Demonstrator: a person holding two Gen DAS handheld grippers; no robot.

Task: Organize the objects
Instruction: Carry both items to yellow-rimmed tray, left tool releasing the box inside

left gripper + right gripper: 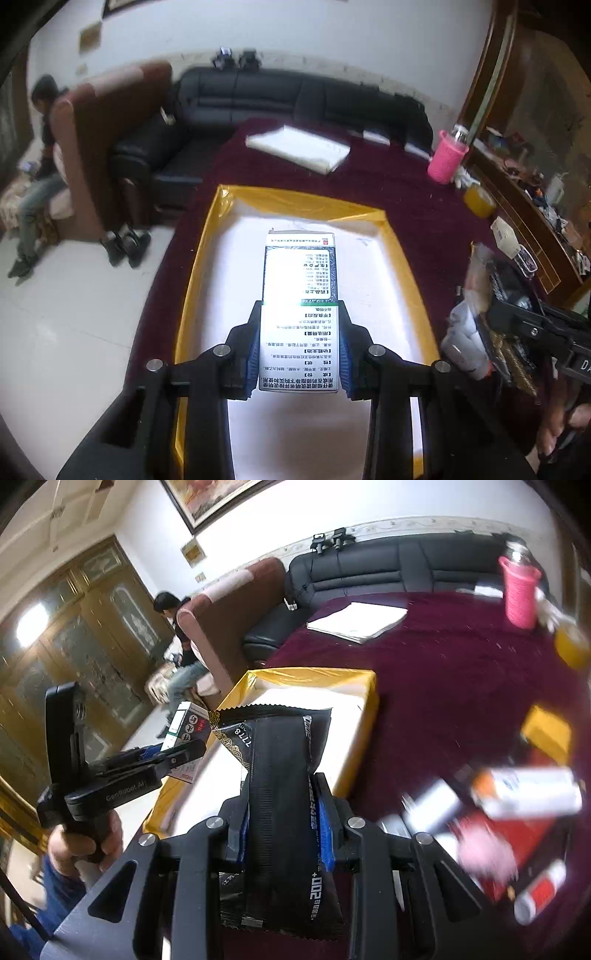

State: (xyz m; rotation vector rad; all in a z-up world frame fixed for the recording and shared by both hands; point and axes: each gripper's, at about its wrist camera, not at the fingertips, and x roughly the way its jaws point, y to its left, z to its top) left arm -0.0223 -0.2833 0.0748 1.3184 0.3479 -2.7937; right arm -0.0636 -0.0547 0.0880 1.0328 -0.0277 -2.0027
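Observation:
My left gripper [300, 314] is shut on a white medicine box [300, 291] with green trim and printed text, and holds it over the gold-rimmed tray [201, 258] with a white floor. My right gripper [282, 786] is shut on a black snack packet [280, 794] with white print, above the tray's near right edge [364, 731]. The left gripper with the box [186, 734] shows at the left of the right wrist view. The right gripper [517, 314] with the packet shows at the right edge of the left wrist view.
The table has a dark red cloth [406, 184]. A white paper stack [299, 147], a pink-sleeved bottle [448, 155] and a yellow tape roll [480, 201] lie beyond the tray. Blurred tubes and boxes [528, 794] lie right of it. A black sofa [295, 96] stands behind.

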